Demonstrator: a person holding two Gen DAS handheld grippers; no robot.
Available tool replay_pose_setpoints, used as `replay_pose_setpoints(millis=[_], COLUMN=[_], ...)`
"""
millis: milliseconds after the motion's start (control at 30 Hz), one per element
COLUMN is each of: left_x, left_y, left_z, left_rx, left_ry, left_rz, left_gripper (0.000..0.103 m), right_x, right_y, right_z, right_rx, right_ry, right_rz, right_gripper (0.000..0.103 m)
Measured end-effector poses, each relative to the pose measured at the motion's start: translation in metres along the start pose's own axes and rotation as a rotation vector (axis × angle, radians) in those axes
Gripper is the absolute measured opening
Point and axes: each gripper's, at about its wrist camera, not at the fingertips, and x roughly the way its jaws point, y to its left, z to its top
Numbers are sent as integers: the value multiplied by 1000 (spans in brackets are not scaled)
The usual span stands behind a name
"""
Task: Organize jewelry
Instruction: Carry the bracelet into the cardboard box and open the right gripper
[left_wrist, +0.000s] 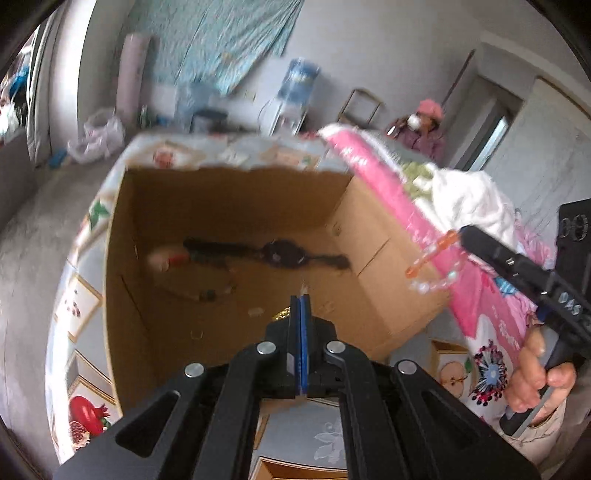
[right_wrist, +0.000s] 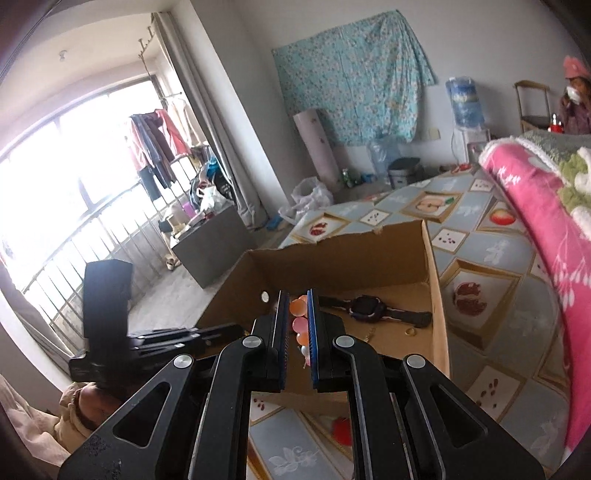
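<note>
In the left wrist view, the cardboard box (left_wrist: 236, 258) is filling the middle of the frame with a dark watch (left_wrist: 280, 254) lying on its floor. Low in the centre the left gripper (left_wrist: 302, 295) is sitting with jaws pressed together, empty. At the right edge the right gripper (left_wrist: 463, 236) is clamping a bead bracelet (left_wrist: 430, 264) that is dangling beside the box, in front of a pink blanket (left_wrist: 461, 266).

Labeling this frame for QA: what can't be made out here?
- Left wrist view: small items on the cardboard box floor beside the watch, motion-blurred.
- Left gripper: a pale scrap at its shut tips, too small to identify.
- Right gripper: bead bracelet partly hidden behind the pads.
</note>
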Motion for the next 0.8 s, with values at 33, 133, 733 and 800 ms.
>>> replay_pose_setpoints(millis=[33, 133, 733, 800], left_x=[6, 18, 11, 4], left_y=[2, 7, 29, 29], left_z=[0, -2, 3, 2], left_rx=[-4, -18, -65, -52], left_ry=[23, 57, -12, -34], left_rz=[-4, -7, 6, 7], left_gripper=[0, 0, 12, 15], right_x=[3, 17, 70, 83], right_y=[-2, -10, -27, -24], right_z=[0, 0, 14, 16], right_rx=[4, 19, 101, 111], right_ry=[11, 51, 231, 267], right_rz=[0, -1, 45, 65], right_gripper=[7, 7, 8, 7])
